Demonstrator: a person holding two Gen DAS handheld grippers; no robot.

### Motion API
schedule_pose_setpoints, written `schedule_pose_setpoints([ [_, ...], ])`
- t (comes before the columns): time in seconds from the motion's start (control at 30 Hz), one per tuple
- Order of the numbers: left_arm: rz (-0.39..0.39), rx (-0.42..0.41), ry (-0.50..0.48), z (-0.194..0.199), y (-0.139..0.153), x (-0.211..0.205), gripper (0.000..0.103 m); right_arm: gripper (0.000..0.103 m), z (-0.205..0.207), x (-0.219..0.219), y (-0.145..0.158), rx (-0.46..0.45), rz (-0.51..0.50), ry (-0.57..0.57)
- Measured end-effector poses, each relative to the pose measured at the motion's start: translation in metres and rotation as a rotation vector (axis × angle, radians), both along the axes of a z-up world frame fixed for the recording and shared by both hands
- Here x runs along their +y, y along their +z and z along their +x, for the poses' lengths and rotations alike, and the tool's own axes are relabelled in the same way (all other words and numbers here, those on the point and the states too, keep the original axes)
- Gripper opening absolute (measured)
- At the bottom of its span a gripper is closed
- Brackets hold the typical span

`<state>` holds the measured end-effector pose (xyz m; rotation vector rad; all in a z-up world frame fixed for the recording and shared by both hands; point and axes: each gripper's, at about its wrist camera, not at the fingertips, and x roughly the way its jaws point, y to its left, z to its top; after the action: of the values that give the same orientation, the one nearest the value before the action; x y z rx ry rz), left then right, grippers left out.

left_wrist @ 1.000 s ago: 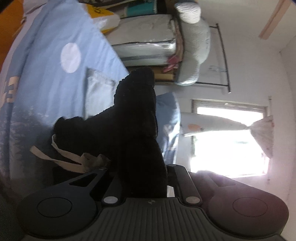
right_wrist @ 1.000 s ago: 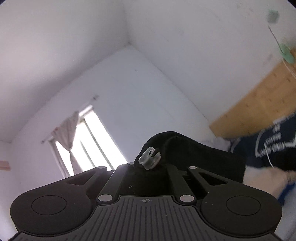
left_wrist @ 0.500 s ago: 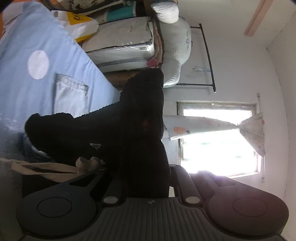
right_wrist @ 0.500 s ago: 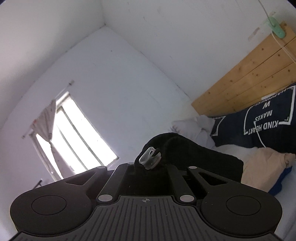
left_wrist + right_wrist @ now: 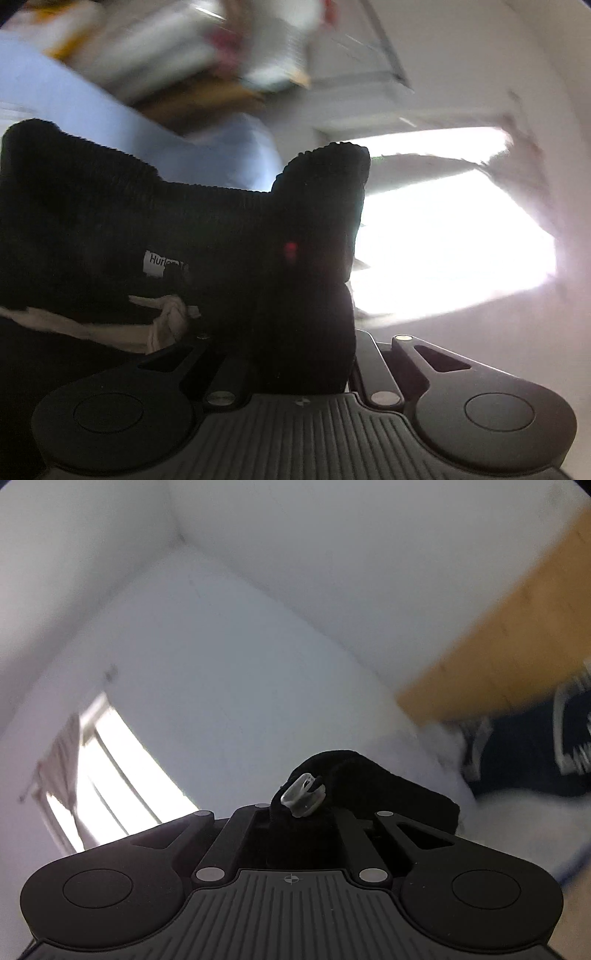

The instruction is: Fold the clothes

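Both your left gripper [image 5: 306, 354] and right gripper [image 5: 295, 830] are clamped on the black garment [image 5: 177, 229], bunched low in each frame. Keep both pinches firm and its held edge taut as you fold.

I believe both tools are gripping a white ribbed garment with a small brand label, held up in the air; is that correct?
Not quite: the garment is black, not white, as the left wrist view shows. Otherwise yes: the left tool and right tool both grip it, and its label is visible.

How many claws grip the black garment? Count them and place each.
2. The left claw is shut on the black garment beside its label; the right claw pinches another bunched part near a clear clip.
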<state>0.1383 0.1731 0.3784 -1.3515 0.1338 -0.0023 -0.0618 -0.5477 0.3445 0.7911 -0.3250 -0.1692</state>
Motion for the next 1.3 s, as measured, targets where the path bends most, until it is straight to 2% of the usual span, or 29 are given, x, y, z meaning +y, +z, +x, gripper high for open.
schedule_pose_setpoints([
  [0.13,0.020,-0.218,-0.086,0.049,0.066,-0.023,0.012,0.003,-0.007,-0.013,0.084,-0.146,-0.100,-0.075],
  [0.23,0.032,-0.333,-0.144,0.061,0.081,-0.017,0.013,0.003,-0.019,0.004,0.105,-0.198,-0.160,-0.072],
  [0.27,0.056,-0.337,-0.145,0.060,0.078,-0.011,0.013,0.003,-0.021,0.012,0.104,-0.202,-0.177,-0.063],
  [0.33,0.075,-0.314,-0.139,0.056,0.061,0.005,0.013,0.003,-0.021,0.031,0.088,-0.184,-0.190,-0.031],
  [0.43,0.082,-0.230,-0.127,0.048,0.012,0.037,0.013,0.003,-0.018,0.056,0.038,-0.115,-0.162,-0.001],
  [0.57,0.133,-0.066,-0.128,0.022,-0.081,0.089,0.013,0.003,-0.015,0.101,-0.060,0.043,-0.142,0.039],
  [0.63,0.155,0.025,-0.107,0.001,-0.130,0.119,0.013,0.003,-0.019,0.127,-0.117,0.136,-0.099,0.067],
  [0.77,0.117,0.187,-0.043,-0.050,-0.215,0.186,0.014,0.003,-0.045,0.182,-0.217,0.355,-0.041,0.099],
  [0.83,0.111,0.234,-0.016,-0.074,-0.241,0.215,0.014,0.003,-0.069,0.208,-0.244,0.438,-0.037,0.103],
  [0.93,0.120,0.248,0.005,-0.100,-0.260,0.246,0.014,0.003,-0.105,0.243,-0.273,0.548,-0.030,0.125],
  [1.0,0.120,0.249,-0.001,-0.110,-0.262,0.254,0.014,0.003,-0.116,0.249,-0.268,0.566,-0.045,0.114],
  [1.17,0.107,0.225,-0.009,-0.115,-0.236,0.242,0.014,0.003,-0.141,0.259,-0.247,0.592,-0.092,0.075],
  [1.3,0.117,0.198,-0.011,-0.078,-0.202,0.236,0.014,0.003,-0.160,0.267,-0.230,0.613,-0.129,0.043],
])
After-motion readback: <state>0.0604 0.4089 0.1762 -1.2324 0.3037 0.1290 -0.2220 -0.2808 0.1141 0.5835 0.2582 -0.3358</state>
